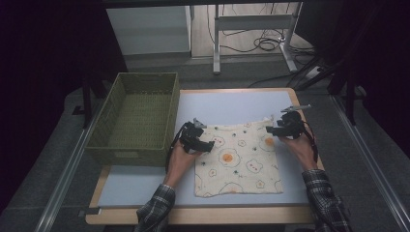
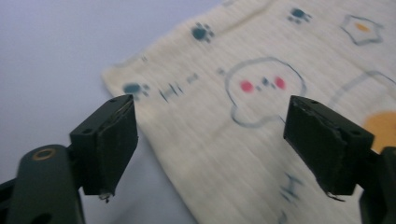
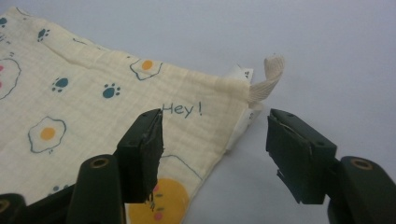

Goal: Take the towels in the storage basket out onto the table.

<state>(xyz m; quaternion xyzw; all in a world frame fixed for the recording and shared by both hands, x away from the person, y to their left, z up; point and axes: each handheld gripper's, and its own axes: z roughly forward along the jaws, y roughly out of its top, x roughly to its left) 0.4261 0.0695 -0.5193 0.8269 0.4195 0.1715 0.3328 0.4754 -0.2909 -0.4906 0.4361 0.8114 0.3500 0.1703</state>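
A cream cloth printed with fried eggs, paw marks and bear faces lies flat on the pale blue mat. My left gripper is at the cloth's far left corner, open. In the left gripper view the gripper has one jaw over the mat and the other over the cloth, and neither pad presses on it. My right gripper is at the far right corner, open. In the right gripper view that gripper straddles the cloth's edge below a "Hey!" print, close to a small fabric loop.
A green woven basket, with nothing in it, stands on the table's left side, close to my left hand. Beyond the far table edge are a desk frame and cables on the floor. A person's plaid sleeves enter from below.
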